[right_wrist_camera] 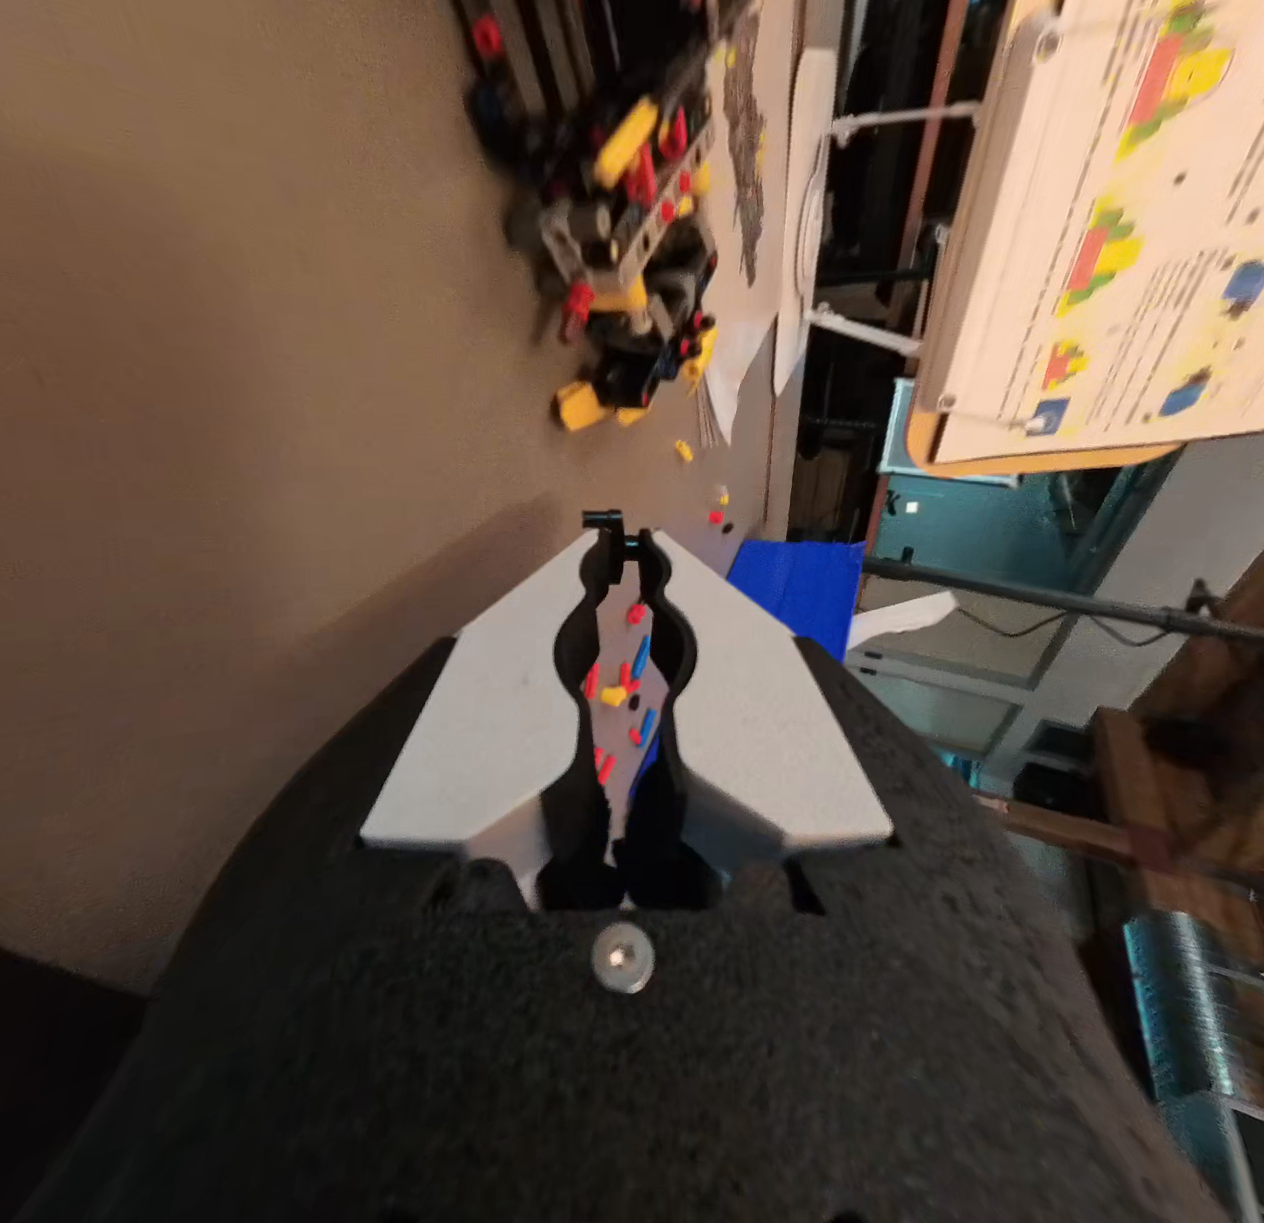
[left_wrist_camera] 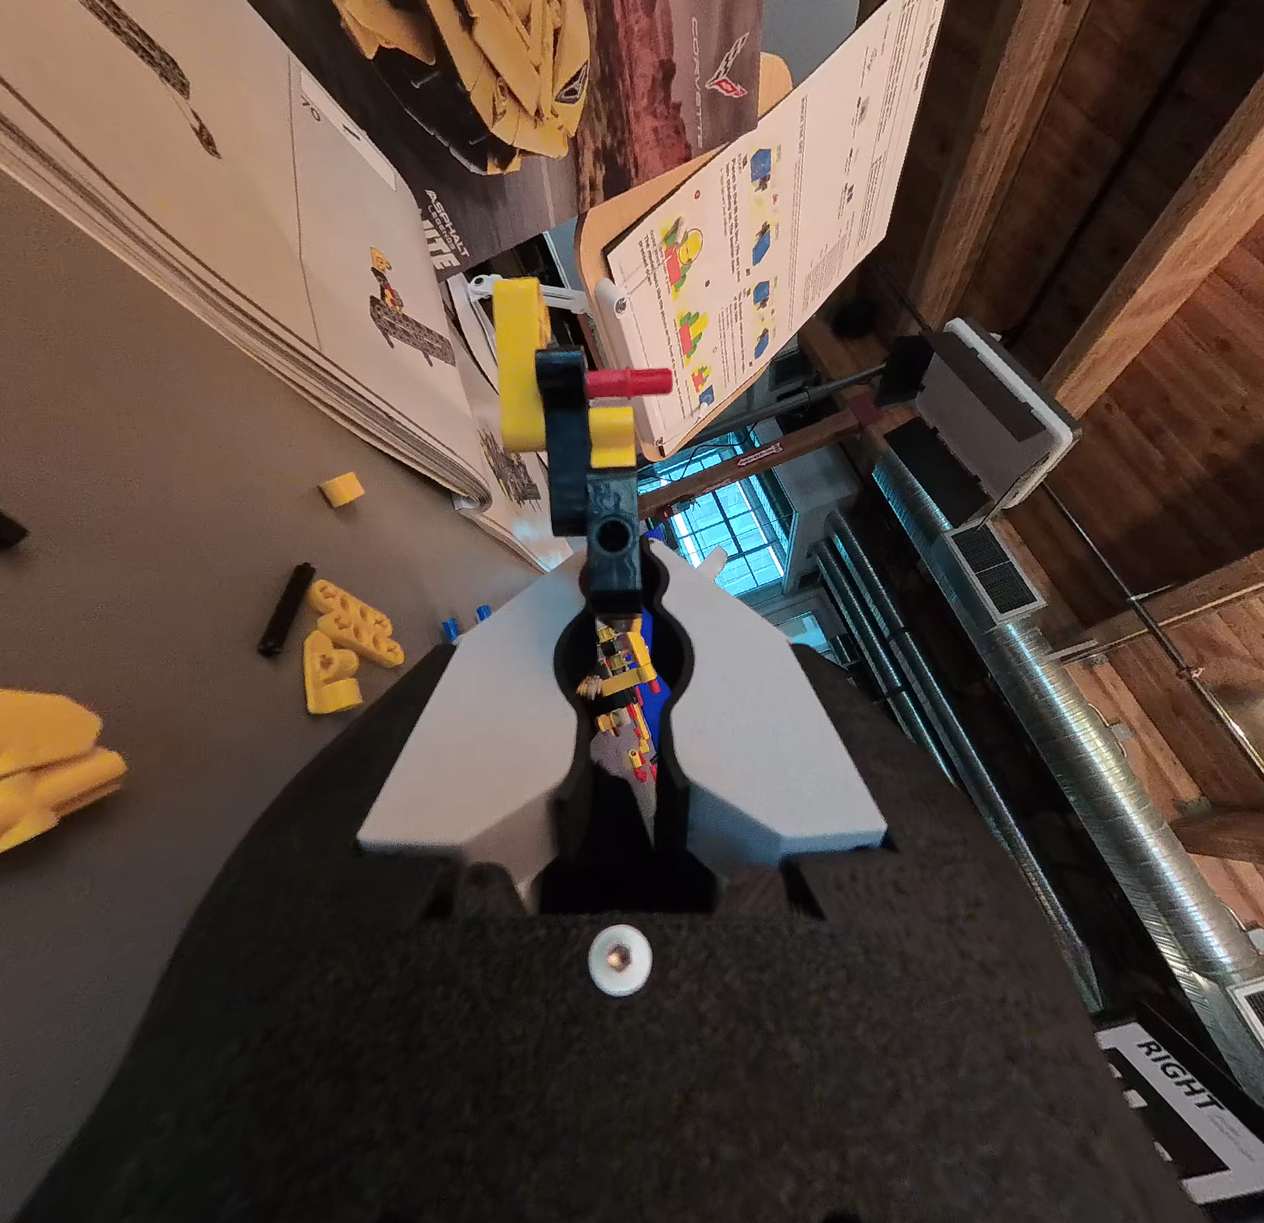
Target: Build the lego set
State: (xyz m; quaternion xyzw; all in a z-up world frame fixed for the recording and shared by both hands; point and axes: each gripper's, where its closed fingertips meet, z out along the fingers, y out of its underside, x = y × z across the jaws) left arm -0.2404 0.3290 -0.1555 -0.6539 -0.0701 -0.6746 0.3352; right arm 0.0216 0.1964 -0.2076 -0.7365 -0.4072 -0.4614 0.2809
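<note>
My left gripper [left_wrist_camera: 617, 575] is shut on a small lego sub-assembly [left_wrist_camera: 571, 431] of black beams and yellow pieces with a red axle [left_wrist_camera: 626, 383] sticking out to the right; it is held in the air above the grey table. My right gripper [right_wrist_camera: 619, 547] is shut on a small black pin [right_wrist_camera: 605, 530] at its fingertips, above the table. The partly built black, yellow and red lego model [right_wrist_camera: 615, 185] lies on the table beyond the right gripper, blurred.
Loose yellow pieces [left_wrist_camera: 345, 633] and a black axle [left_wrist_camera: 286, 609] lie on the table at left. An open instruction booklet [left_wrist_camera: 205, 185] and the set's box [left_wrist_camera: 479, 62] lie beyond. A clipboard with a sheet [left_wrist_camera: 766, 233] stands ahead. Small loose pins [right_wrist_camera: 626, 691] and a blue tray [right_wrist_camera: 797, 585] show under the right gripper. Tip to tip, the grippers are about 30 centimetres apart.
</note>
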